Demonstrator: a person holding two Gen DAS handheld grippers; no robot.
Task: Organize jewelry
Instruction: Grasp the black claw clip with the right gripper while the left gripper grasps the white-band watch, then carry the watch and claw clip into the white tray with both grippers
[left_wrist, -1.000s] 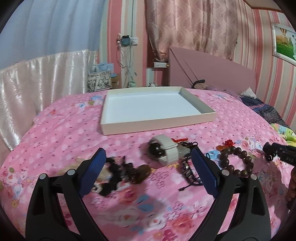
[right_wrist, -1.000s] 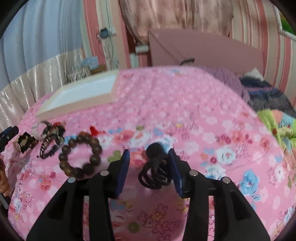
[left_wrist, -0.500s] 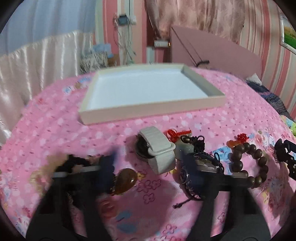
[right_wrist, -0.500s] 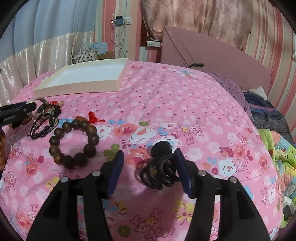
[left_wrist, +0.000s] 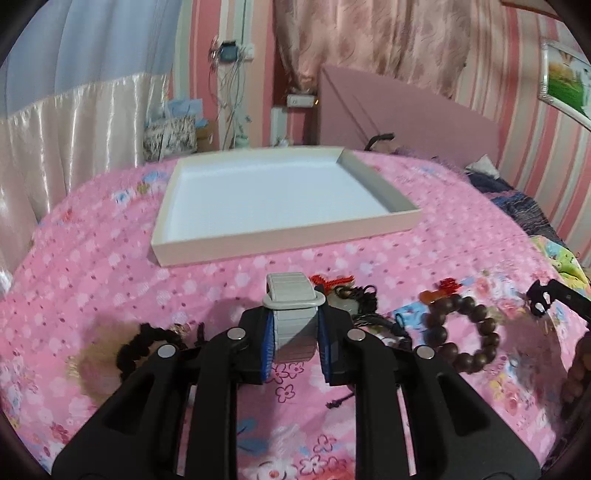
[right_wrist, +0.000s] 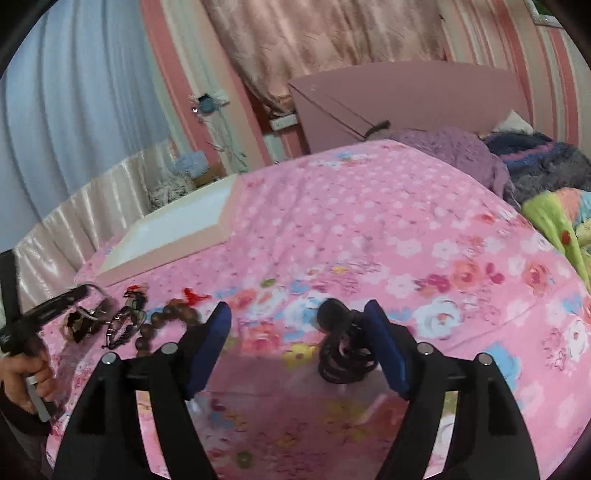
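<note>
We grip white band (left_wrist: 293, 317) in left tool (left_wrist: 294, 341); tray (left_wrist: 284, 242) straight ahead beyond band. Right tool (right_wrist: 297, 345) wide, empty.

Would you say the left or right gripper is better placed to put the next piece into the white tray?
Left. The left gripper has its jaws shut on the white bracelet, with the white tray straight ahead. The right gripper is open, farther off.

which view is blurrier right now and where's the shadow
Right wrist view: motion-smeared, the brown wooden bead bracelet soft. Left wrist view: sharper, with the left gripper casting a shadow onto the pink floral bedspread at its left.
</note>
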